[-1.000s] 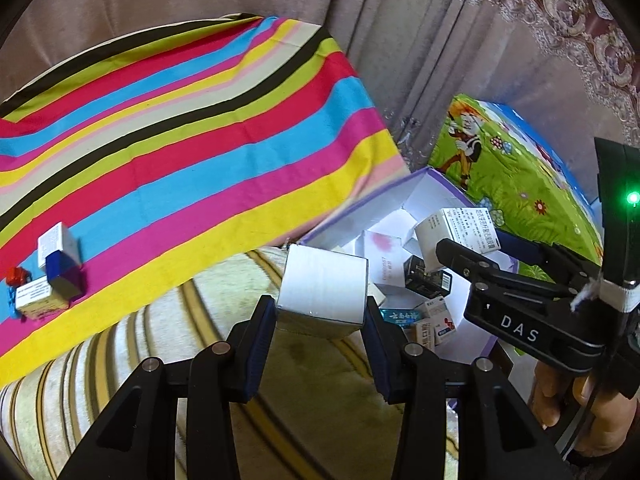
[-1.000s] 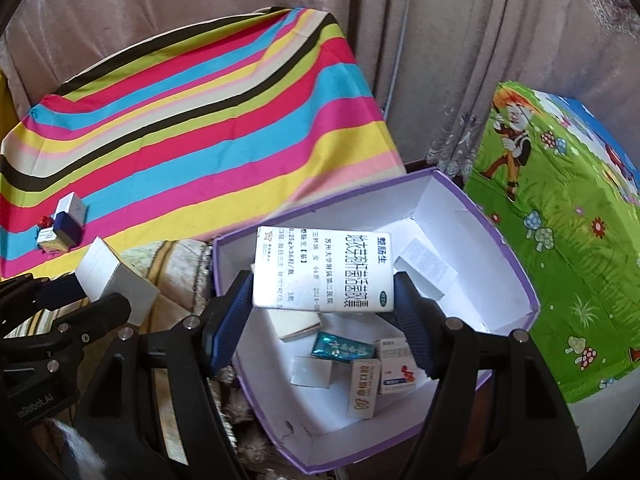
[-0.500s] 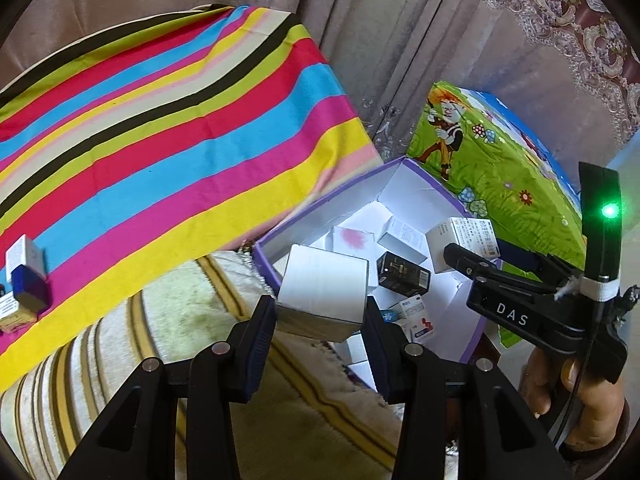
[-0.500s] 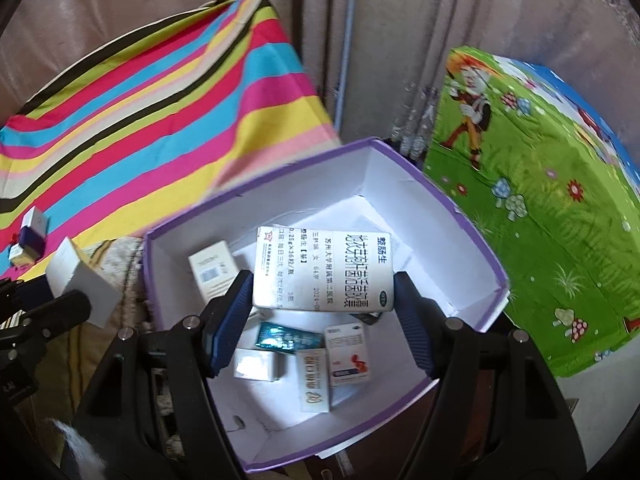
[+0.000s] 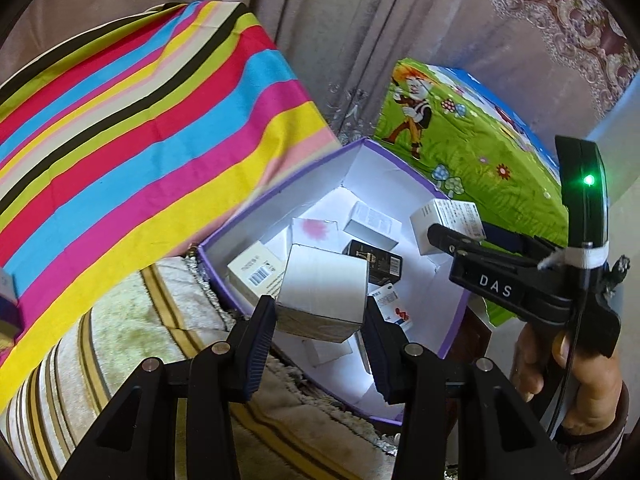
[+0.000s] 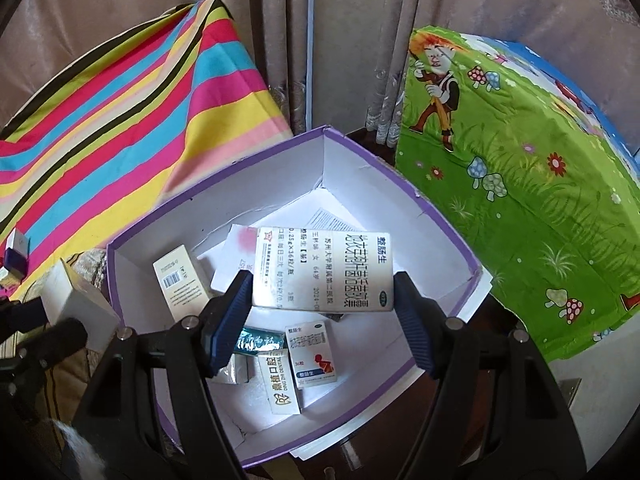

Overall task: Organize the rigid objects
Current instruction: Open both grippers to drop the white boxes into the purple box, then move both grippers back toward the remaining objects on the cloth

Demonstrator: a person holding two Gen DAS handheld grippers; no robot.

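Fingers of the left gripper (image 5: 321, 318) are clamped on a plain white box (image 5: 323, 295), pads pressed to its two sides, box held at lower centre of the left wrist view, over the near-left edge of the purple-rimmed carton (image 5: 280, 194). Right gripper (image 6: 323, 312) fingers are clamped on a white medicine box (image 6: 323, 270) w/ dark printed text, flat face up, centre of the right wrist view, hanging above the carton's interior. Same right gripper shows at right of the left wrist view, black body marked "DAS", green light lit, a person's hand (image 5: 576, 376) wrapped round its handle at lower right. Inside the carton, white floor, several small packs lie loose: a white barcode box (image 6: 180, 280) at left, tilted; a teal pack (image 6: 258, 340) just below the held medicine box; a small white-blue box w/ red figure (image 6: 312, 354) & a white box w/ brown lettering (image 6: 280, 380) side by side lower centre; a black box (image 5: 374, 262) seen in the left wrist view near mid-carton. Striped cloth (image 6: 120, 120) fills upper left of both views, a couple of small boxes (image 6: 16, 256) on it at far left edge. Green cartoon-print cover (image 6: 520, 200) sits at right, just beside the carton. Beige curtain (image 6: 340, 40) across the top
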